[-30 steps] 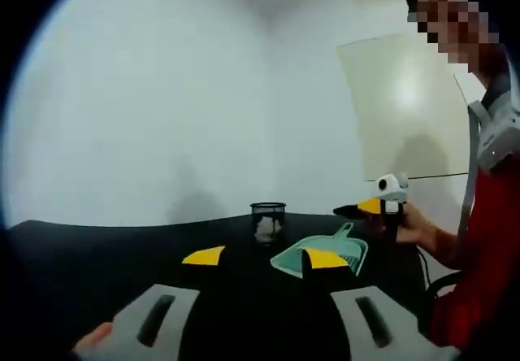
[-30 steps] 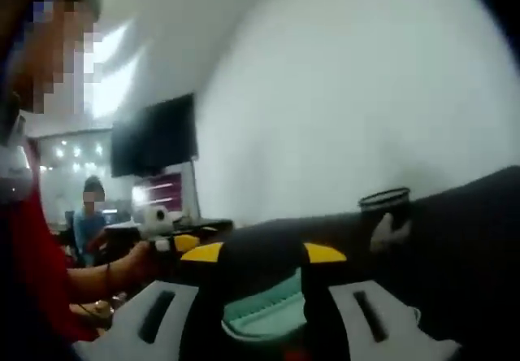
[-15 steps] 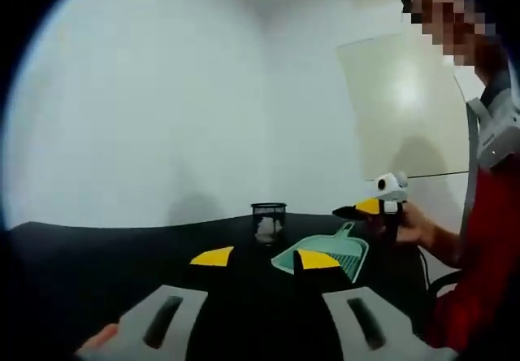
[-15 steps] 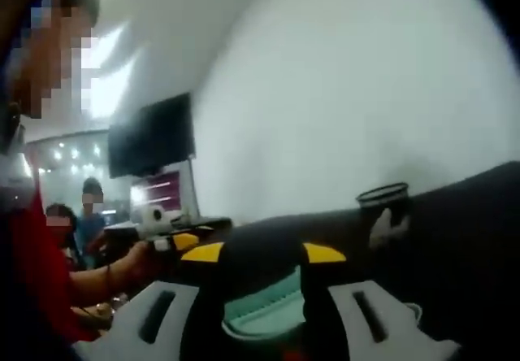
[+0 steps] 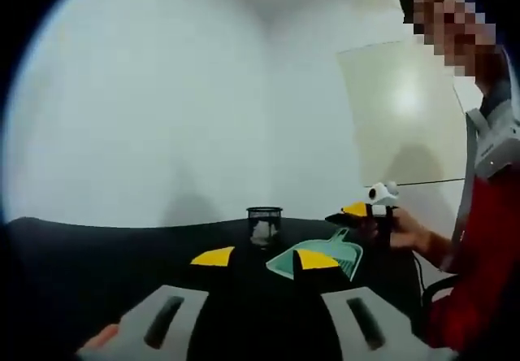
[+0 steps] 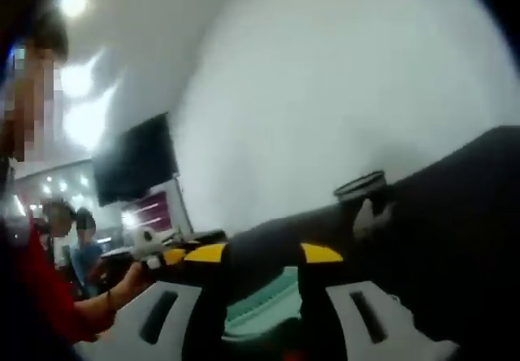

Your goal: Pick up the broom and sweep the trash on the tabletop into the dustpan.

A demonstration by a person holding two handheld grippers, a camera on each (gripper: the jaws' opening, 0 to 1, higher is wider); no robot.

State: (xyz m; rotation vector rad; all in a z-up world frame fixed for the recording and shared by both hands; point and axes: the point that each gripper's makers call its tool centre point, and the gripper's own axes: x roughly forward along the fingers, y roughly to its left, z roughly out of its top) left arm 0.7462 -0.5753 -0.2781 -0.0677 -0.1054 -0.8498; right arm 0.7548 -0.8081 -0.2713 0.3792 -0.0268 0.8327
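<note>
A green dustpan point(image 5: 325, 257) lies on the black table point(image 5: 97, 255), its handle pointing up and right. Behind it stands a black mesh cup point(image 5: 264, 224) holding crumpled white paper. My left gripper point(image 5: 265, 257) is open above the near table, its yellow-tipped jaws apart with nothing between them. A hand holds my right gripper point(image 5: 357, 211) just past the dustpan's handle. In the right gripper view my right gripper point(image 6: 264, 253) is open, and the dustpan point(image 6: 262, 300) shows low between its jaws. The mesh cup point(image 6: 361, 192) stands further right on the table point(image 6: 455, 215).
The person in red point(image 5: 479, 247) stands at the table's right side. A pale board point(image 5: 398, 117) leans on the far wall. My left gripper point(image 6: 156, 253) shows at the left of the right gripper view, with a dark monitor point(image 6: 134, 170) and other people behind.
The right gripper view has tilted, so the cup now sits higher and further left. My left jaws have narrowed slightly. In the left gripper view my right gripper has edged left towards the dustpan handle.
</note>
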